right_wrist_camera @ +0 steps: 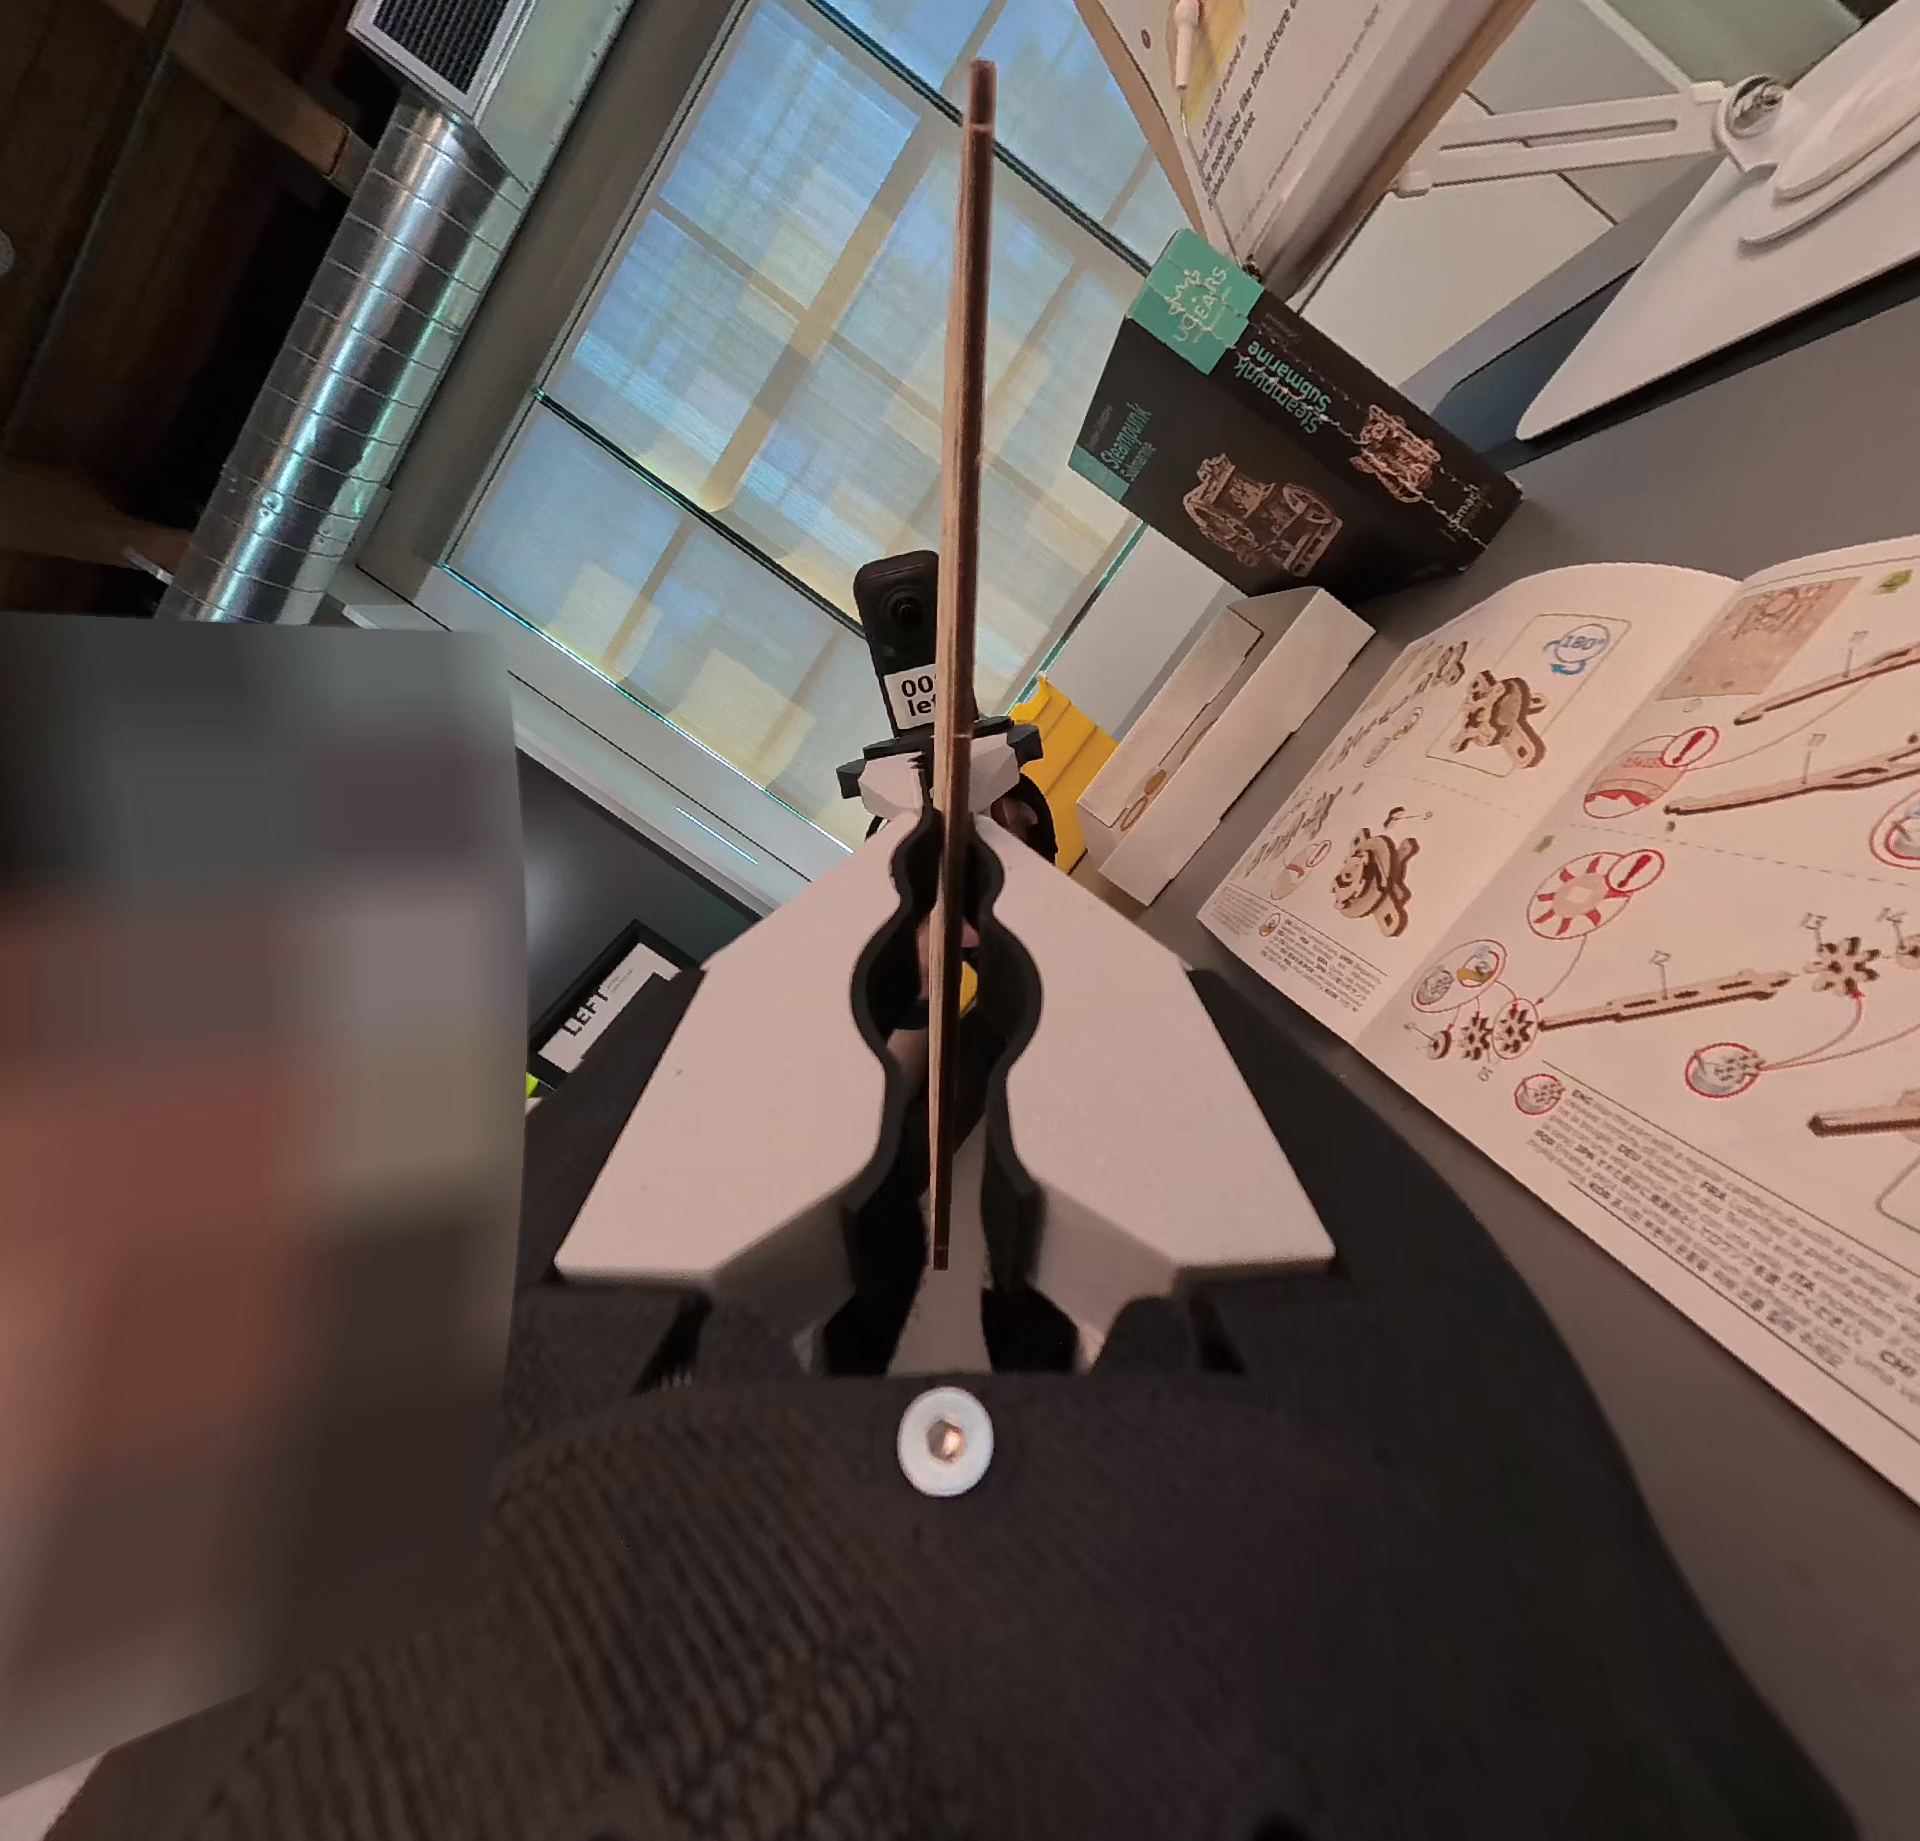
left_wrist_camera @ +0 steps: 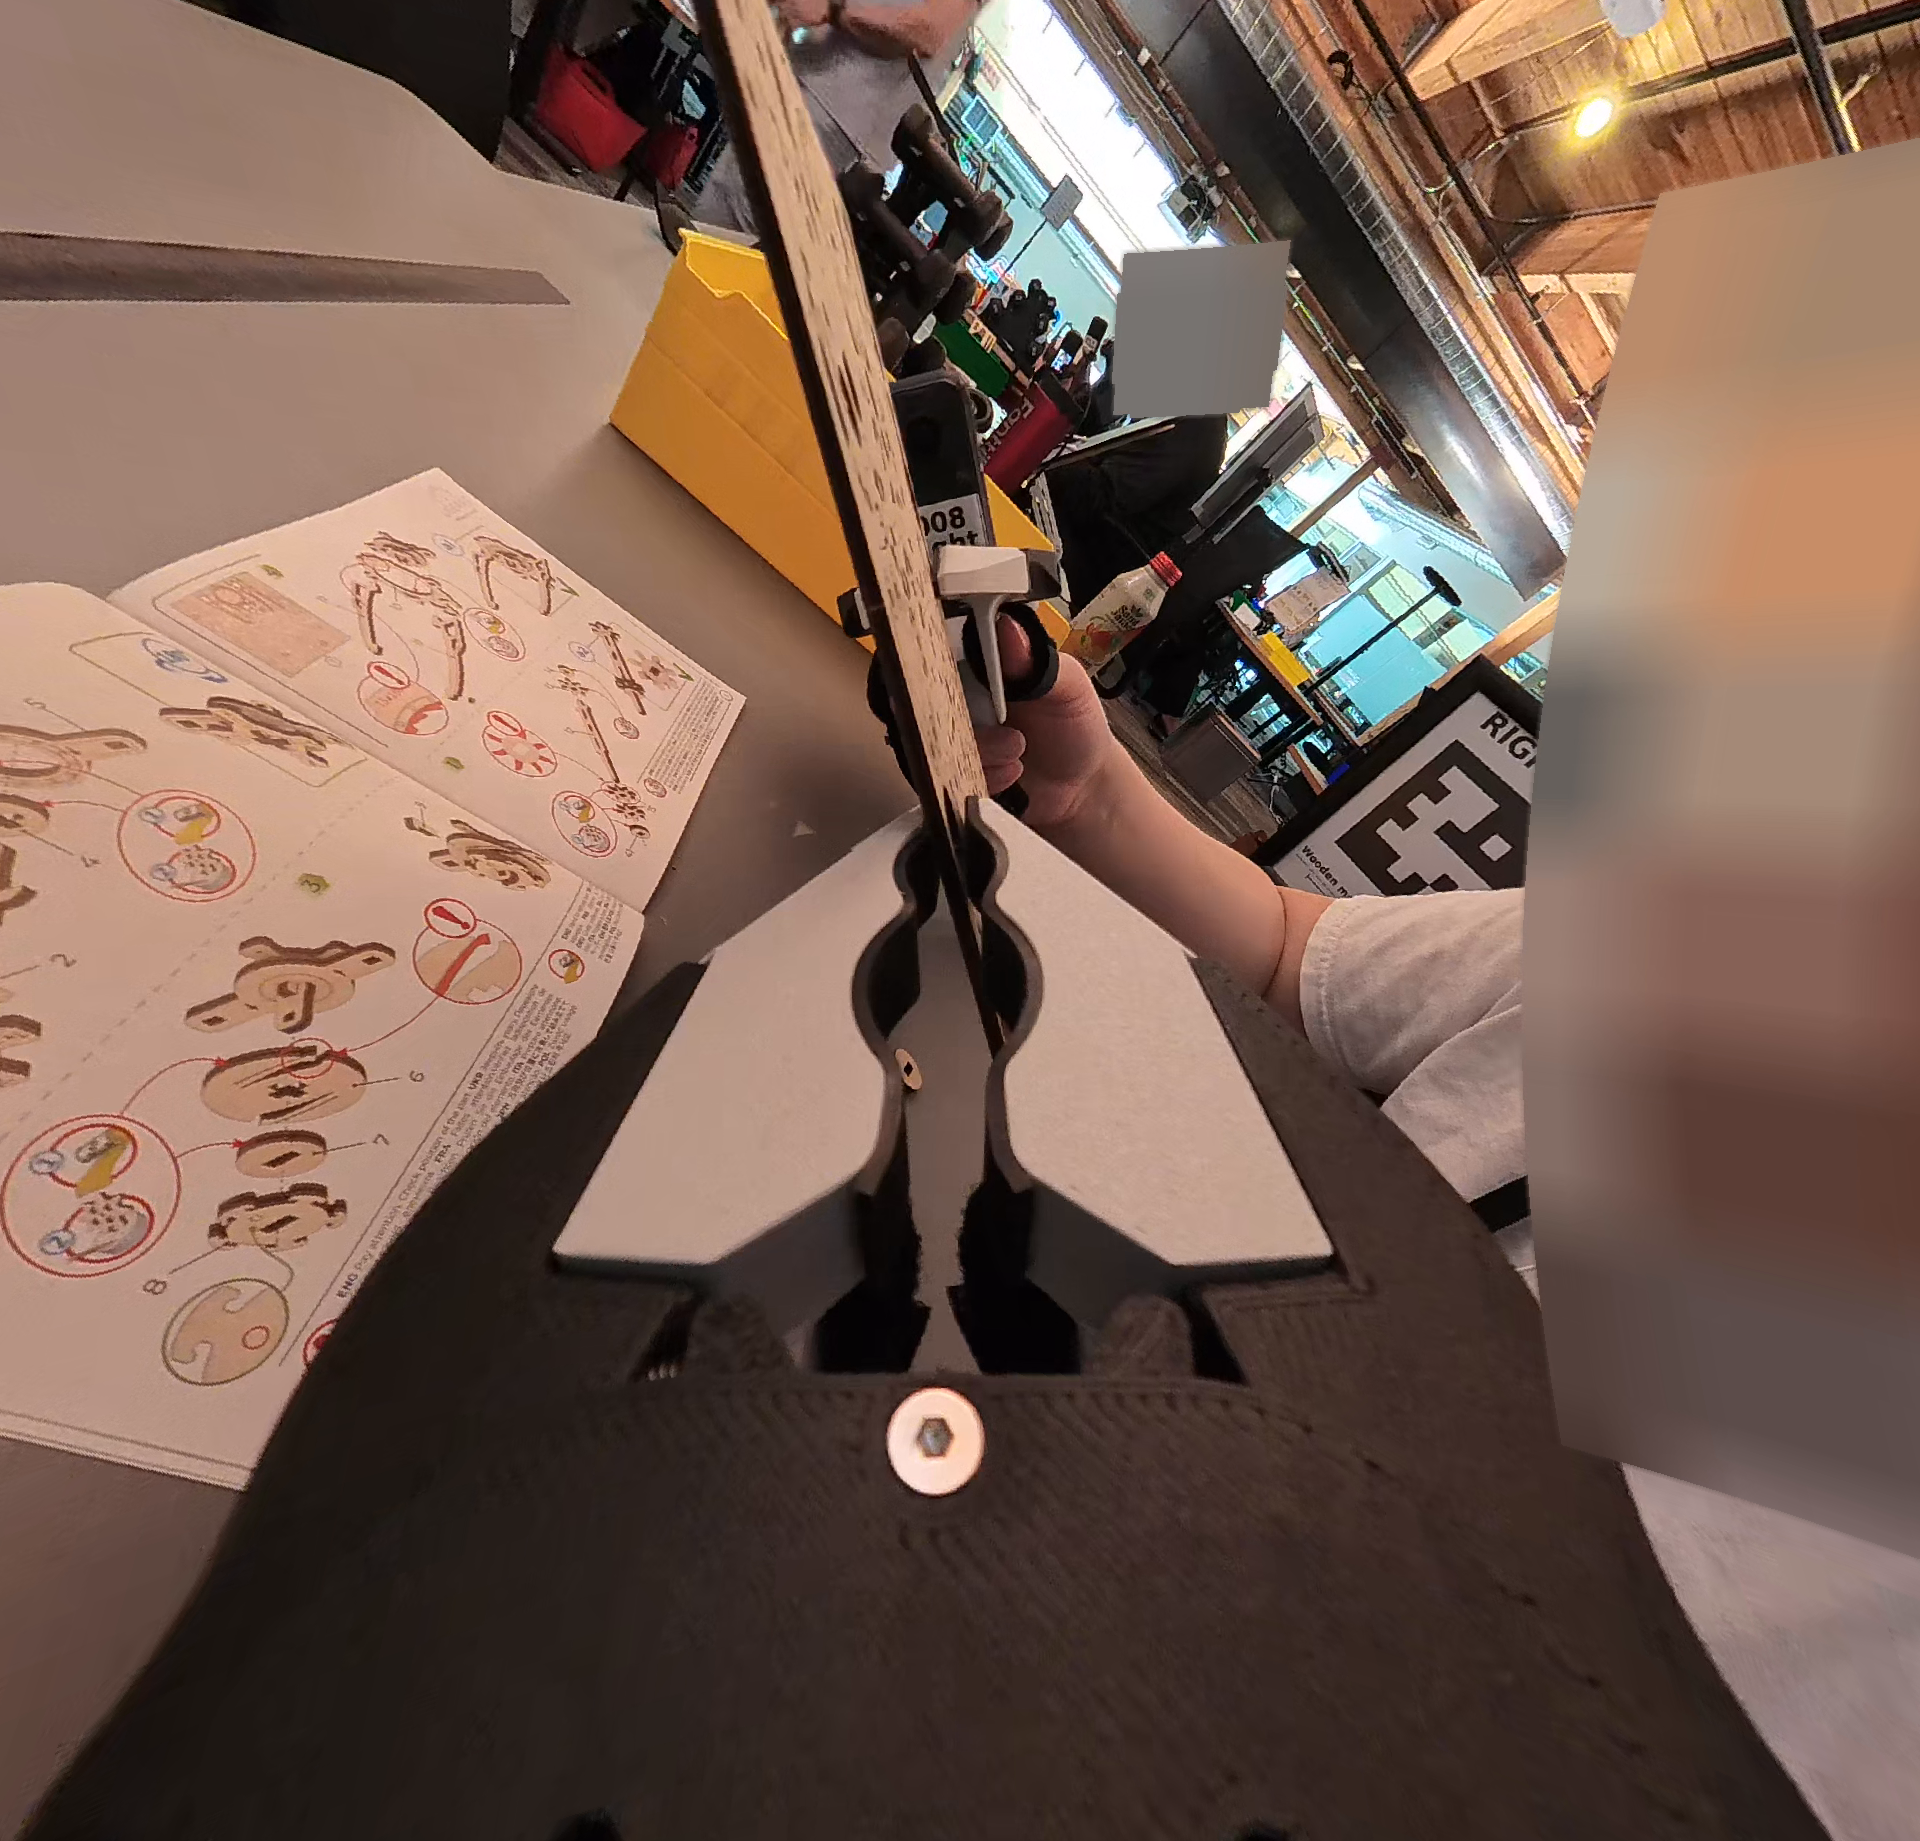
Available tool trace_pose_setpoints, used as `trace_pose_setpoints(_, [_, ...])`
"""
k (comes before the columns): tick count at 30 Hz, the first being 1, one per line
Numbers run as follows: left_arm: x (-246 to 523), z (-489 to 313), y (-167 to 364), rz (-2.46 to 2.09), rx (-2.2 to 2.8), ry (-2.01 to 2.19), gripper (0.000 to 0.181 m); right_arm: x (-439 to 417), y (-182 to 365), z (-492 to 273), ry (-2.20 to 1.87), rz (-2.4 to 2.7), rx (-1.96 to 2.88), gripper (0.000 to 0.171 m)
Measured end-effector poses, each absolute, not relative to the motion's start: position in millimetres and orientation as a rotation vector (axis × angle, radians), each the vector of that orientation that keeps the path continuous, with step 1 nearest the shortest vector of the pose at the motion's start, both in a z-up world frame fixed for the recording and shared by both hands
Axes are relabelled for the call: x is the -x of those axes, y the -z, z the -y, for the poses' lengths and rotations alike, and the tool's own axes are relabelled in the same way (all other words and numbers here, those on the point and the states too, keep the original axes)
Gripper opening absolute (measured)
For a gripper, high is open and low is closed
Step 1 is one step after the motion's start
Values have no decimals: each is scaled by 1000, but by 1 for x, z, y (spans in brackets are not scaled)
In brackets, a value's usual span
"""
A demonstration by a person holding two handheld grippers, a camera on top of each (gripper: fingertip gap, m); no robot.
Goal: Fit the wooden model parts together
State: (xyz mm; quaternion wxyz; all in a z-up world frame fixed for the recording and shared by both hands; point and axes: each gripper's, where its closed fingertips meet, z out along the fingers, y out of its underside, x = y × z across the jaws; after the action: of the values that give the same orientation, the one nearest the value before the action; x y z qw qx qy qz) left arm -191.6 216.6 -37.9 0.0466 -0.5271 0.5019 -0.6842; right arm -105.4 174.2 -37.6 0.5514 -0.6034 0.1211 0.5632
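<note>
The wooden sheet (right_wrist_camera: 961, 648) stands on edge between both grippers. An open instruction booklet (right_wrist_camera: 1621, 970) lies on the table (right_wrist_camera: 1683, 472) to its right; the model's box (right_wrist_camera: 1309, 451) stands beyond.

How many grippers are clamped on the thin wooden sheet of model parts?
2. The left gripper pinches one edge of the thin flat wooden sheet; the right gripper pinches the opposite edge, each visible beyond the sheet in the other's view.

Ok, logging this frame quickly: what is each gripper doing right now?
Left gripper: closed on the wooden sheet, seen edge-on.
Right gripper: closed on the same wooden sheet, from the other end.
</note>
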Motion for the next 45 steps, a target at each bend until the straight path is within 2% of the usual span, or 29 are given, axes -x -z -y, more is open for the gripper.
trace_pose_setpoints(30, [191,-216,35,-1518,1591,2130,3,102,37,-173,-1390,-333,1388,1])
trace_pose_setpoints(45, [191,-259,18,-1197,1607,2190,13,69,29,-167,-1457,-480,1184,1])
